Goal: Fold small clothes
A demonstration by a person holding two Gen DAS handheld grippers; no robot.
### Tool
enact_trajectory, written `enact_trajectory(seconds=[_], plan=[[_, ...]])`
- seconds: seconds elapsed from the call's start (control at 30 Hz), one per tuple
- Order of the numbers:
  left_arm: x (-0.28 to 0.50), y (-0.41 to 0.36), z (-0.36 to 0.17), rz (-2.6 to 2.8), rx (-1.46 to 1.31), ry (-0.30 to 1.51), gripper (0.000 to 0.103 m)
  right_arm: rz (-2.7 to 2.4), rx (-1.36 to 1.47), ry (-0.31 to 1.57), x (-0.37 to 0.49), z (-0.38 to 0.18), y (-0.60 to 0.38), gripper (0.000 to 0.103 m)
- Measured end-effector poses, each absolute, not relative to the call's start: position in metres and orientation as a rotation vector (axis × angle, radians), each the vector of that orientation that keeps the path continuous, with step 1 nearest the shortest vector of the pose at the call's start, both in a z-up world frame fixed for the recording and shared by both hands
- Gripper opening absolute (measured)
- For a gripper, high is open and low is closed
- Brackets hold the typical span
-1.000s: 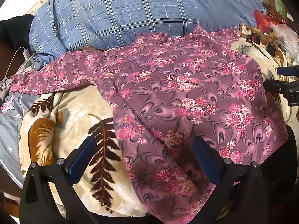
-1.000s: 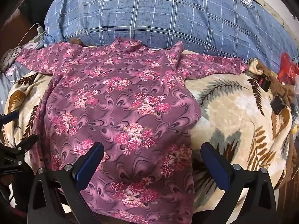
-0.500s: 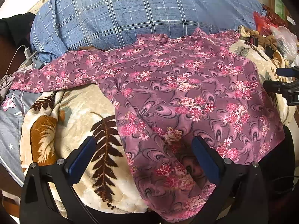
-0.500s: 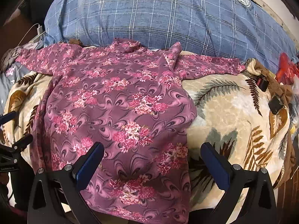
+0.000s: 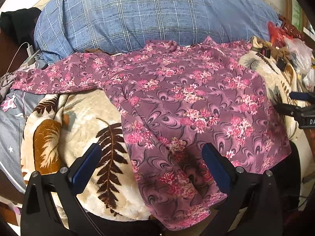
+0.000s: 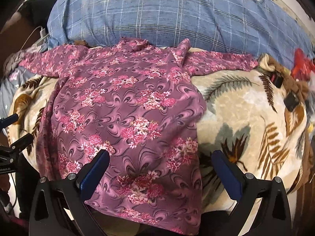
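Observation:
A purple long-sleeved top with pink flowers (image 5: 187,102) lies spread flat on a cream leaf-patterned blanket (image 5: 82,122), sleeves out to both sides, its hem hanging over the near edge. My left gripper (image 5: 151,157) hovers open above the hem's left side, holding nothing. In the right wrist view the same top (image 6: 126,114) fills the left half. My right gripper (image 6: 161,163) stands open over the hem's right edge, empty. Each gripper shows at the other view's side edge: the right gripper (image 5: 297,106) and the left gripper (image 6: 11,135).
A big blue plaid pillow (image 5: 149,17) lies behind the top. A white charger and cable (image 5: 29,51) sit at the far left. Red and clear plastic bags (image 5: 291,41) crowd the far right. Bare blanket (image 6: 252,114) lies right of the top.
Both grippers have pulled back and risen slightly, so the top sits a little farther and lower in view. The top itself has not moved, and both grippers stay open.

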State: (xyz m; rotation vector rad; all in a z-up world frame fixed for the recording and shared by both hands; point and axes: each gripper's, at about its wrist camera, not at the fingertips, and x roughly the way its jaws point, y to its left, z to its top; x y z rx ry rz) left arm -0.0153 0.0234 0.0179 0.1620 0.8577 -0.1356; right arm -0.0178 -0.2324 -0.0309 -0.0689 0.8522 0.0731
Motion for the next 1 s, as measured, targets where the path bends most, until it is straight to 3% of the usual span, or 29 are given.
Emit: enact_trajectory(seconds=[1.0], plan=[[0.003, 0.015, 0.001, -0.169, 0.098, 0.94, 0.103, 0.001, -0.057, 0.83, -0.026, -0.037, -0.254, 0.103]])
